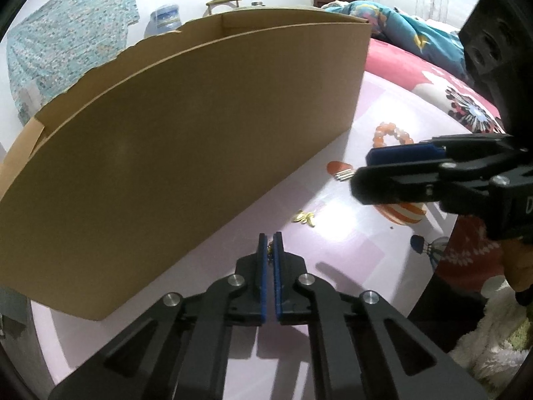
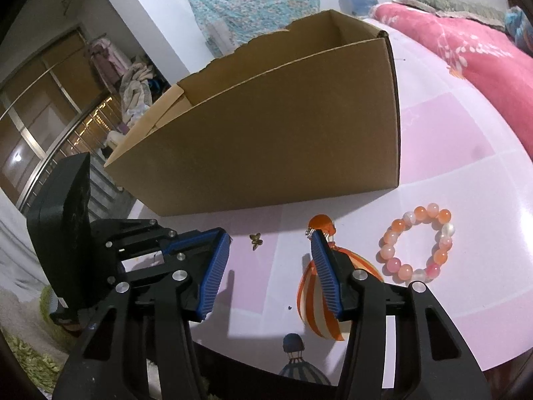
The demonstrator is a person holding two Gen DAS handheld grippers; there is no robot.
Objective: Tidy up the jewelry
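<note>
An open cardboard box point(image 1: 186, 153) stands on the pink bed sheet; it also shows in the right wrist view point(image 2: 276, 140). My left gripper point(image 1: 270, 238) is shut on a small gold piece of jewelry point(image 1: 270, 250) just in front of the box's near wall. A gold butterfly-shaped piece point(image 1: 304, 218) lies on the sheet ahead of it, also seen in the right wrist view point(image 2: 256, 240). A small silver piece point(image 1: 343, 175) and an orange-pink bead bracelet point(image 2: 418, 243) lie to the right. My right gripper point(image 2: 271, 246) is open and empty, its right finger next to the silver piece point(image 2: 309, 232).
A pink blanket point(image 2: 466, 53) and a blue patterned quilt point(image 1: 399, 23) lie on the bed behind. A fluffy green-white rug point(image 2: 26, 333) lies below the bed edge. A blue water jug point(image 1: 165, 20) and a patterned cloth point(image 1: 66, 33) stand at the back wall.
</note>
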